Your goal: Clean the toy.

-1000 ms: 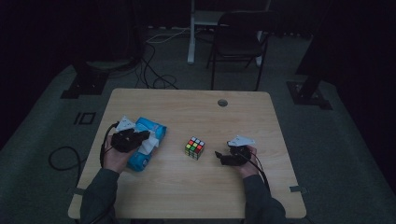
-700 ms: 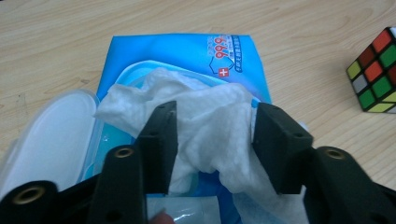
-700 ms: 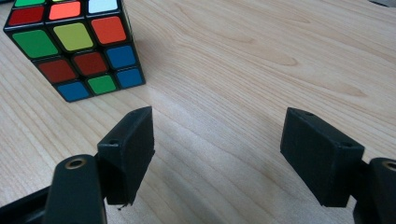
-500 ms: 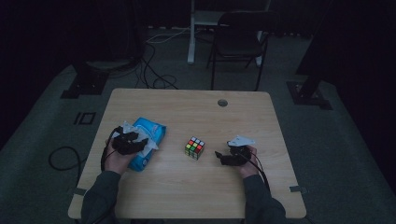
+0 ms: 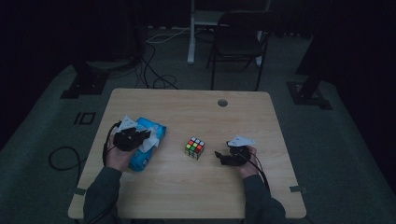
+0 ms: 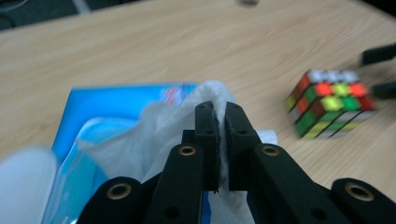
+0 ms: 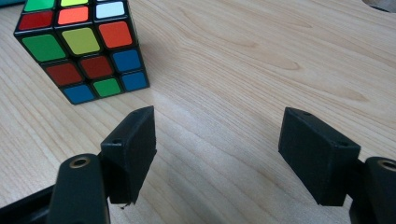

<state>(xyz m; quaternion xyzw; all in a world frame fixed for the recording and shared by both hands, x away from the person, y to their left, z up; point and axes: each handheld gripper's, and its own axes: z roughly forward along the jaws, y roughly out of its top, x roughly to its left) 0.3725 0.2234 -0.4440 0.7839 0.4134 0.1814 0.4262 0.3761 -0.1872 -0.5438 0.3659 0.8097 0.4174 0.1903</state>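
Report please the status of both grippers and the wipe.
Left gripper shut on white wipe, above blue pack. Right gripper open, empty, beside cube. Nothing blocking.

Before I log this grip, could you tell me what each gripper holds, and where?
Left gripper pinches the white wipe at its raised fold above the blue pack; right gripper holds nothing.

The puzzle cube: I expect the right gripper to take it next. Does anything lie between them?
Nothing visible does. Bare table lies between the open right gripper and the puzzle cube. The left gripper is across the cube, shut on a white wipe.
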